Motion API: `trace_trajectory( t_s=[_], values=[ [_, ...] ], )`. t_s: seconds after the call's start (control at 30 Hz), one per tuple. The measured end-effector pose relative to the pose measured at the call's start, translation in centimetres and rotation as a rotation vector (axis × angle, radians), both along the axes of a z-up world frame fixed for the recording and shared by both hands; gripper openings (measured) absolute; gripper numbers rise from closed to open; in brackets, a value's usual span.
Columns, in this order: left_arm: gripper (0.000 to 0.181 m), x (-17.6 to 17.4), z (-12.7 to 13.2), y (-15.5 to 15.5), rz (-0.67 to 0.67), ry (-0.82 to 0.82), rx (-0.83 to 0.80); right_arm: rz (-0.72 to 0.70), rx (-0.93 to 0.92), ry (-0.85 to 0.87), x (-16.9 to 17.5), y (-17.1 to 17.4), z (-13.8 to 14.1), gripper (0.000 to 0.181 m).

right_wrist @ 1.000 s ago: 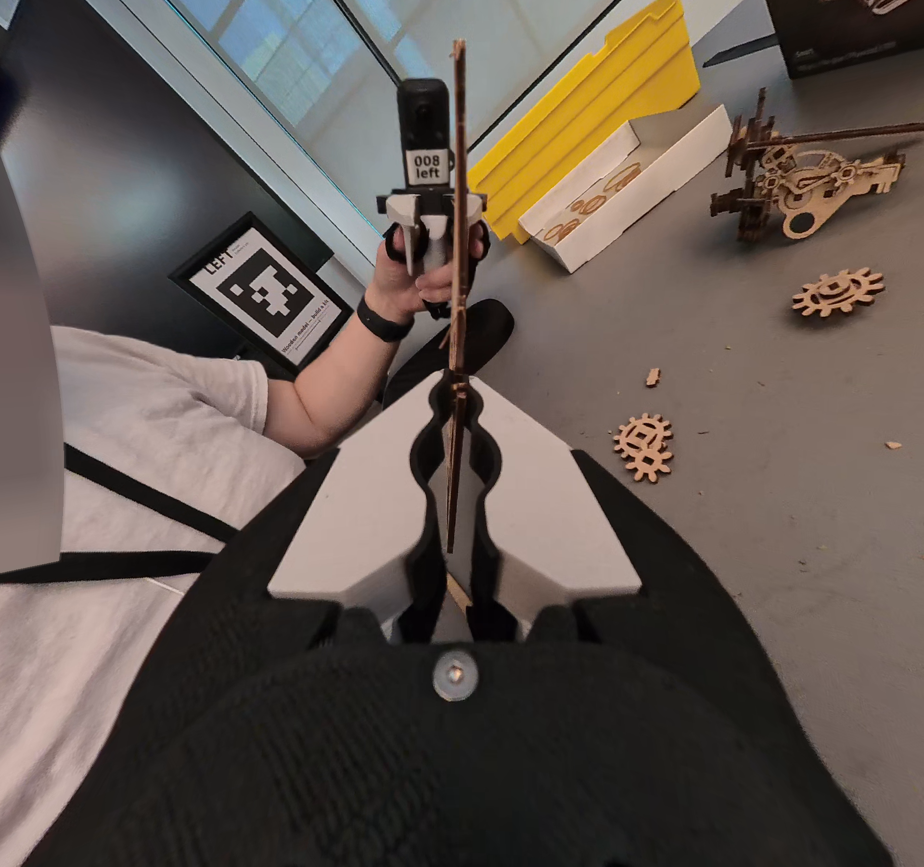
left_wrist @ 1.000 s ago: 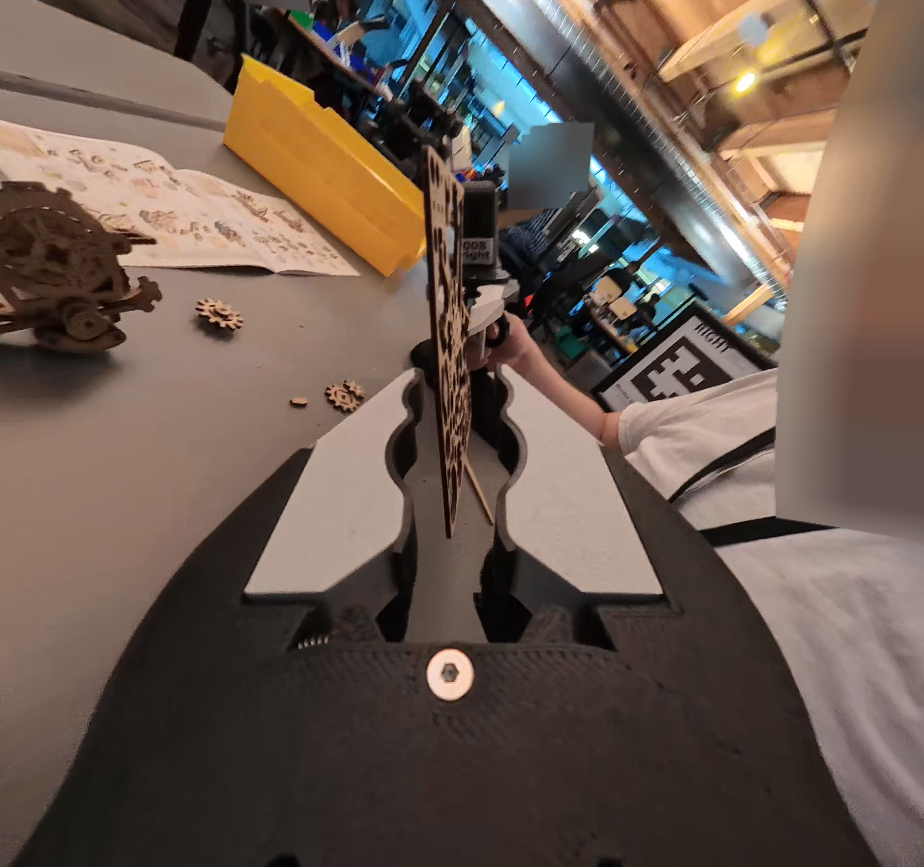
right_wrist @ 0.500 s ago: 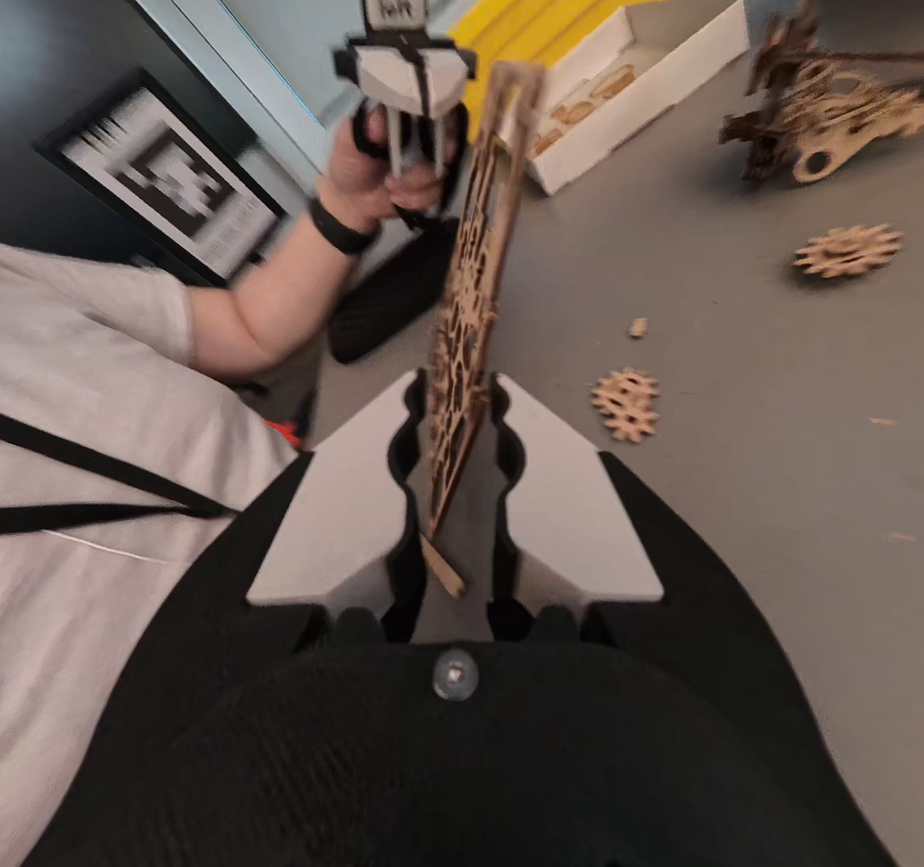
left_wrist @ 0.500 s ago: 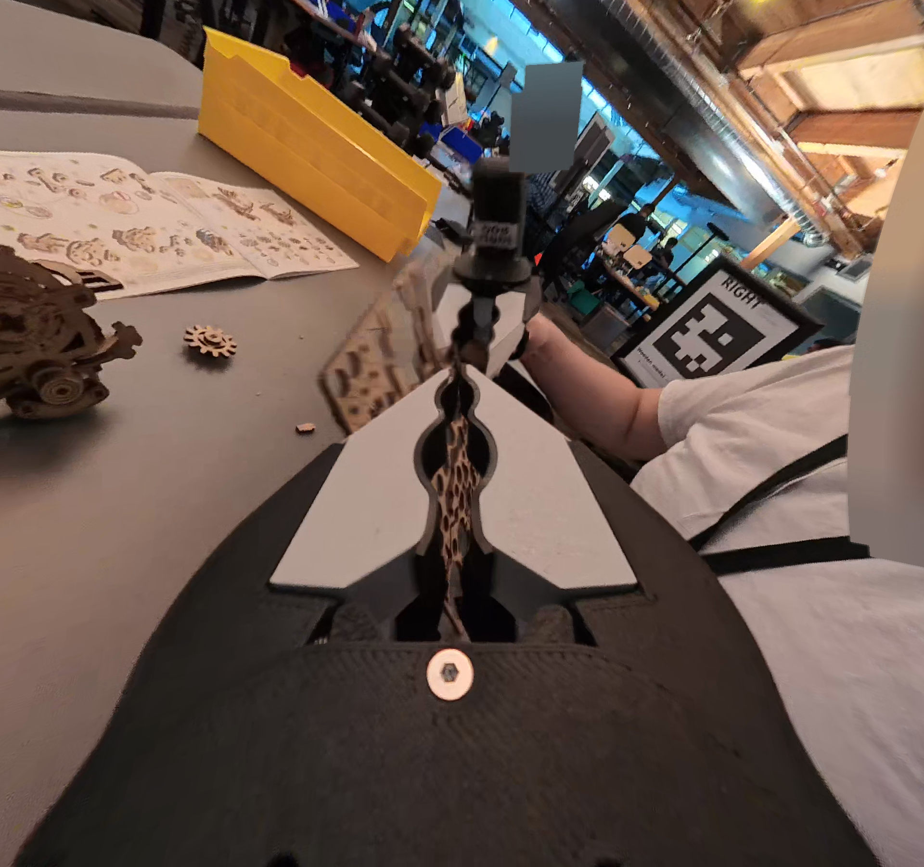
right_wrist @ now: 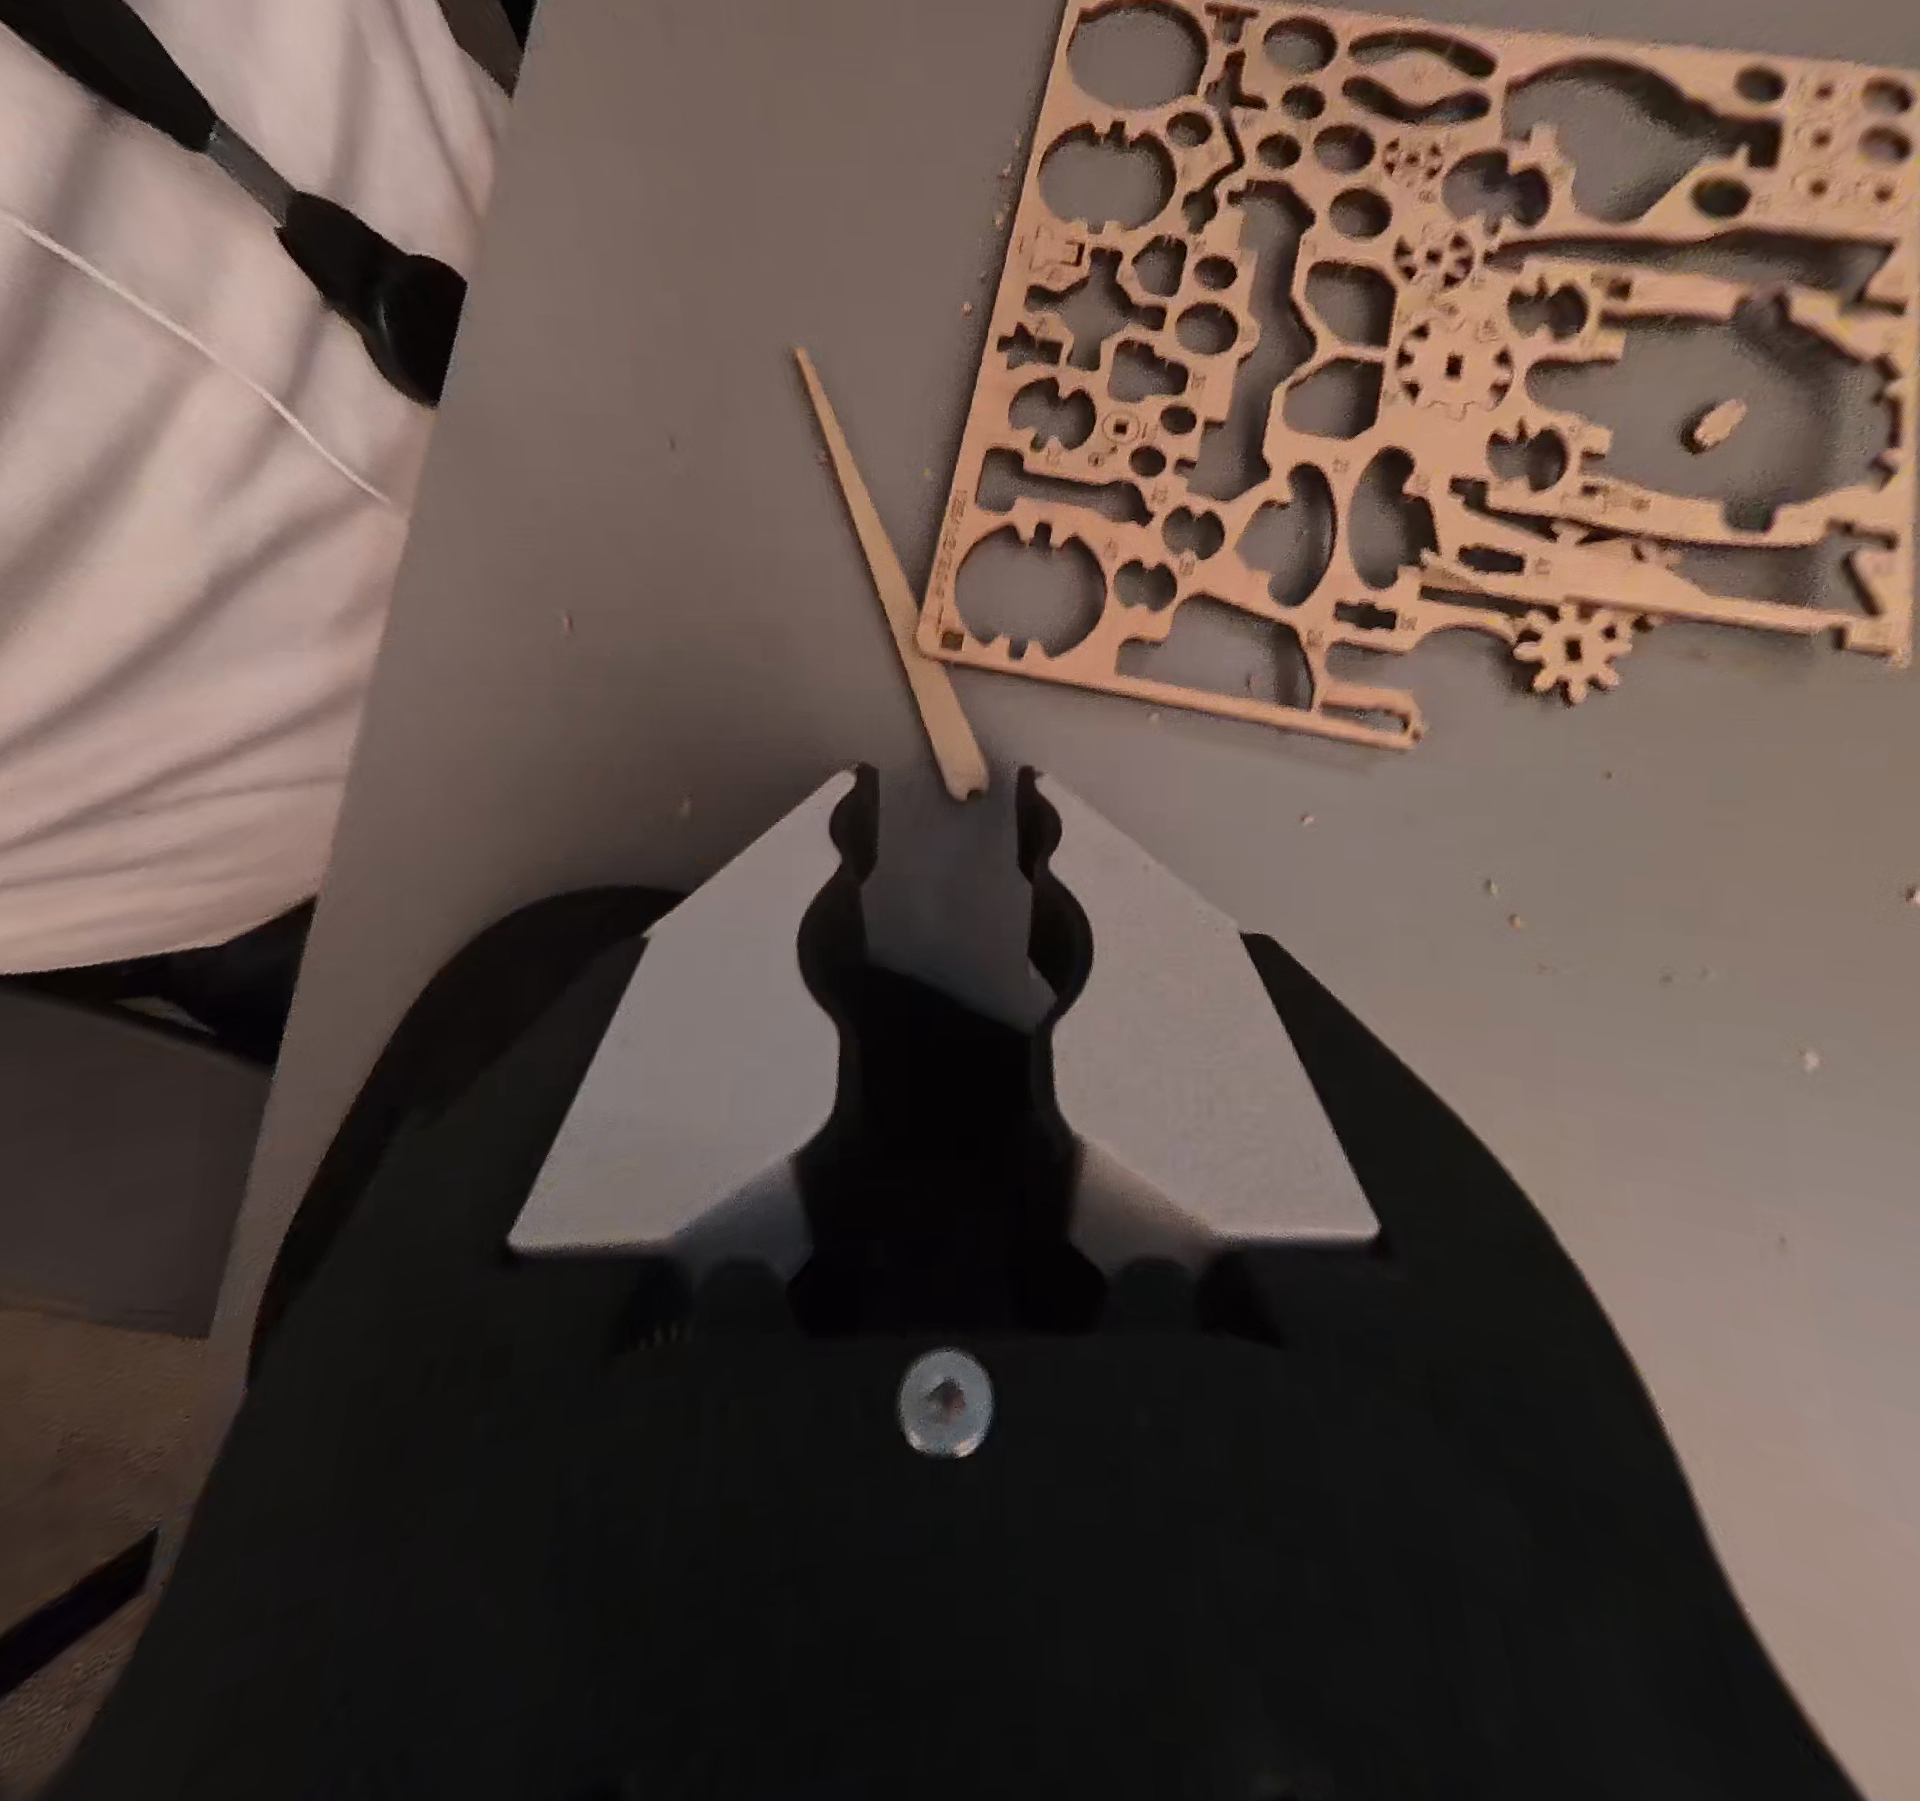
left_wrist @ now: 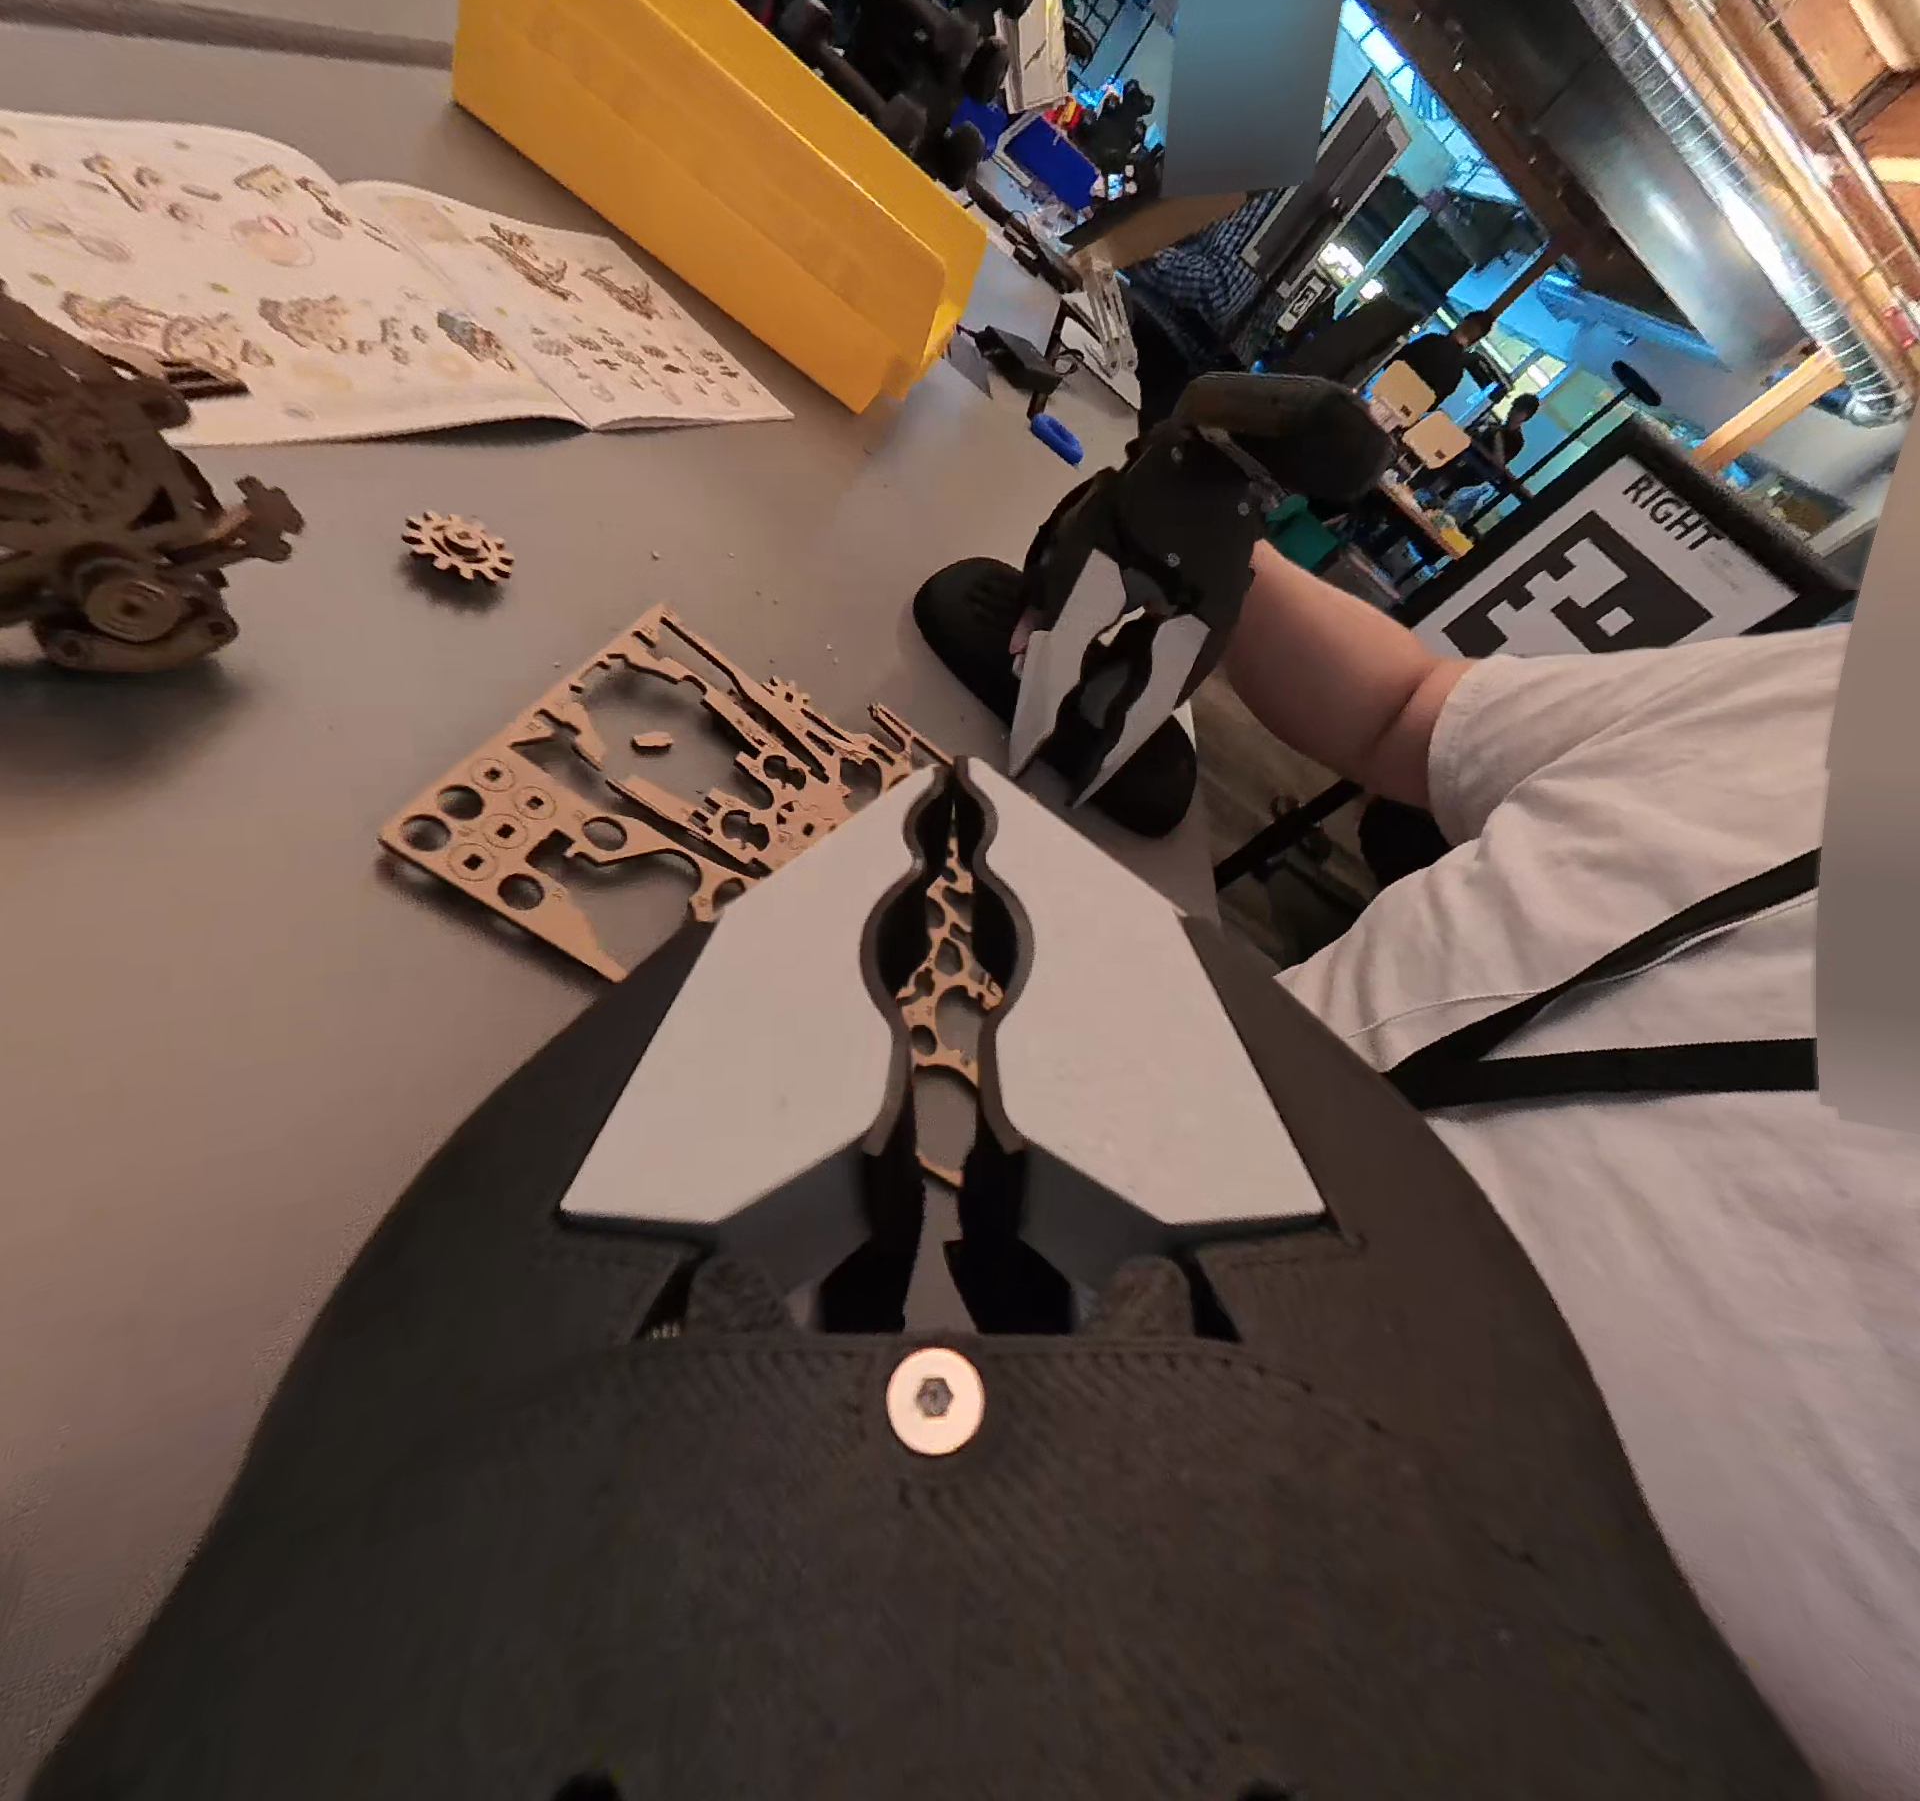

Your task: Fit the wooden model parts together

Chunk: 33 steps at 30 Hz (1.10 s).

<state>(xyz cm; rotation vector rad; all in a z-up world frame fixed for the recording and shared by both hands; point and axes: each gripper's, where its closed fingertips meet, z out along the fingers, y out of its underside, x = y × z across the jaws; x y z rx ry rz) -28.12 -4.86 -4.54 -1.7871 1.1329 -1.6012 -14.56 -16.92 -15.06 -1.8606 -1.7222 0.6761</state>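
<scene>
Clearly the build is somewhere in the middle. A half-built wooden model stands at the far left of the counter, beside an open instruction booklet, with a yellow bin behind it. A loose wooden gear lies between the model and the plywood parts sheet.

That sheet lies flat on the counter near the person's edge. Most of its shapes are already punched out and only holes are left. In the right wrist view a few small gears sit in the sheet and another gear rests against its near edge.

The left tongs have their tips together. The sheet shows face-on through the gap behind the tips, so I judge that it lies underneath them and they pinch nothing.

The right tongs are spread apart and empty. They point down at a tapered wooden stick lying just beside the sheet's corner, with its thick end between the two tips.

So nothing is being fitted right now. What looks left:
- picking up the stick or pressing out another part;
- carrying it to the model;
- seating it there, along with the loose gears.

How many parts the model lacks cannot be read from these views.
</scene>
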Motion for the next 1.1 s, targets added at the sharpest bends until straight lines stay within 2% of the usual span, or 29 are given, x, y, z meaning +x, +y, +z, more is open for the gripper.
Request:
trace_trajectory(
  t_s=[0.1, 0.2, 0.27, 0.37, 0.5, 0.57, 0.67, 0.8, 0.83, 0.9, 0.97, 1.0, 1.03, 1.1],
  values=[
    [0.004, 0.1, -0.7, 0.5, 0.034, 0.007, -0.062, 0.009, 0.011, -0.084, -0.3, 0.2, -0.6, 0.007],
    [0.007, -0.1, -0.8, 0.7, 0.059, -0.015, -0.098, 0.088, 0.097, -0.158, 0.0, -0.1, -0.6, 0.006],
    [0.016, 0.0, -1.1, 0.2, 0.071, 0.002, -0.078, 0.093, 0.157, -0.185, 0.5, -0.1, 0.3, 0.006],
    [0.022, 1.5, -1.0, -2.5, 0.022, 0.016, -0.045, 0.107, 0.220, -0.179, 1.1, -0.5, 2.8, 0.006],
    [0.023, 5.7, -0.6, -7.9, -0.160, 0.006, -0.074, 0.144, 0.248, -0.239, 2.4, -1.1, 5.2, 0.006],
    [0.026, 7.8, -1.1, -9.9, -0.232, 0.030, -0.066, 0.149, 0.302, -0.256, 2.5, -0.5, 6.2, 0.006],
    [0.031, 10.2, -2.7, -11.2, -0.290, 0.087, -0.059, 0.171, 0.394, -0.245, 2.0, 0.3, 7.8, 0.006],
    [0.024, 11.5, -3.2, -12.0, -0.361, 0.089, -0.191, 0.159, 0.538, -0.303, 2.3, 2.0, 8.9, 0.006],
    [0.008, 11.6, -3.4, -12.2, -0.373, 0.091, -0.184, 0.159, 0.556, -0.292, 2.1, 2.1, 9.2, 0.006],
    [0.000, 11.7, -3.9, -11.8, -0.343, 0.100, -0.125, 0.137, 0.581, -0.277, 1.8, 2.8, 9.4, 0.006],
    [0.000, 11.5, -3.7, -10.8, -0.285, 0.078, -0.094, 0.029, 0.613, -0.172, 1.2, 4.2, 10.4, 0.008],
    [0.000, 11.3, -3.3, -10.3, -0.255, 0.048, -0.097, -0.070, 0.608, -0.072, 1.1, 5.3, 11.4, 0.018],
    [0.000, 11.0, -3.0, -9.6, -0.214, 0.021, -0.099, -0.177, 0.558, 0.067, 1.0, 6.1, 12.5, 0.016],
    [0.000, 10.3, -2.9, -8.3, -0.131, -0.004, -0.075, -0.332, 0.314, 0.429, 0.3, 6.8, 14.4, 0.031]
  ],
)
